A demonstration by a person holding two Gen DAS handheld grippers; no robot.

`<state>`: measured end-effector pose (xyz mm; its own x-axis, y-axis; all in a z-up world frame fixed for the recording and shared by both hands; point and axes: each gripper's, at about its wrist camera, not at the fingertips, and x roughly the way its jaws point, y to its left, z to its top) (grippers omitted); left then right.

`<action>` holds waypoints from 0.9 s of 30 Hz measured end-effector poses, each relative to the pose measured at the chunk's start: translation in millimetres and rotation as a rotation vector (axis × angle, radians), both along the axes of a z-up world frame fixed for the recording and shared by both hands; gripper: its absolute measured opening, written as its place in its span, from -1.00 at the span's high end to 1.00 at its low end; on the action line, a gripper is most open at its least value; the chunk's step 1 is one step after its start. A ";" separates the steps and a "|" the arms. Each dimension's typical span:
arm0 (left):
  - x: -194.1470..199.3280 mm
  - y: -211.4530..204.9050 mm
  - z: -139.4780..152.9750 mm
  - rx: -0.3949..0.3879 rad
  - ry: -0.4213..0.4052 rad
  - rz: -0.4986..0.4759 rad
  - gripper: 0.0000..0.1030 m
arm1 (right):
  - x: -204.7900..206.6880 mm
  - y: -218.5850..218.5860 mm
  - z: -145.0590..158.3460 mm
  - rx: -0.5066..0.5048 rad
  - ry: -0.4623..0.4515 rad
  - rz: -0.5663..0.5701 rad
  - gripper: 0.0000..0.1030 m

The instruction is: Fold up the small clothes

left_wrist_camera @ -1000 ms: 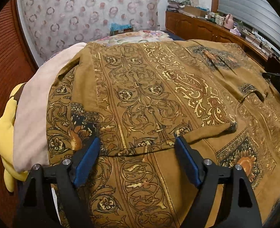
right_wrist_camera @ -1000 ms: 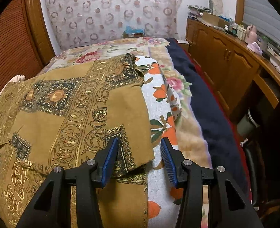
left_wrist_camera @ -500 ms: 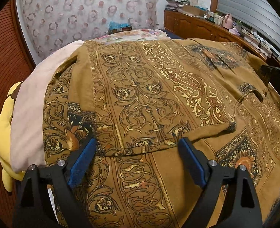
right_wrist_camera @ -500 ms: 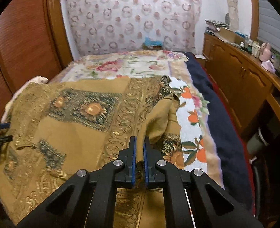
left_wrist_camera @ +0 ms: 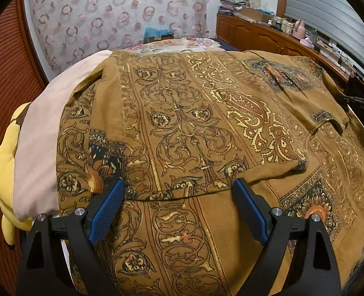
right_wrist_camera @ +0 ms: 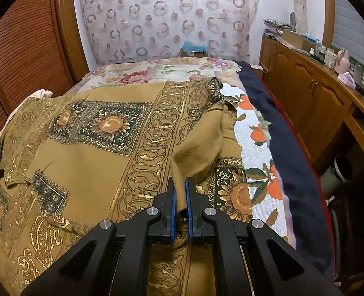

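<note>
A brown shirt with gold paisley and sunflower prints (left_wrist_camera: 206, 128) lies spread on the bed. It fills the left wrist view and the left half of the right wrist view (right_wrist_camera: 88, 148). My left gripper (left_wrist_camera: 178, 209) is open, its blue pads straddling a folded hem of the shirt, holding nothing. My right gripper (right_wrist_camera: 179, 197) is shut on the shirt's right edge, and the pinched cloth is lifted and folded over towards the middle.
The bed's floral cover (right_wrist_camera: 256, 133) and a dark blue blanket (right_wrist_camera: 288, 148) lie right of the shirt. A pale pink garment (left_wrist_camera: 41, 133) and a yellow cloth (left_wrist_camera: 1, 162) lie left of it. A wooden cabinet (right_wrist_camera: 317, 103) runs along the right wall; a louvred wardrobe (right_wrist_camera: 26, 56) stands left.
My right gripper closed on the shirt's right edge and lifted it, pulling it inwards. My left gripper stayed open and barely moved.
</note>
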<state>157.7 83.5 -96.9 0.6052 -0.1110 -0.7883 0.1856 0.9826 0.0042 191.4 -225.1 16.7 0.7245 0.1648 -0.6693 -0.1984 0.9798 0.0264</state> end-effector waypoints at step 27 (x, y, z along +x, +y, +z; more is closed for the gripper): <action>9.5 48.7 13.8 -0.049 -0.020 0.141 0.24 | -0.6 -8.2 -0.3 -0.002 -0.001 0.008 0.88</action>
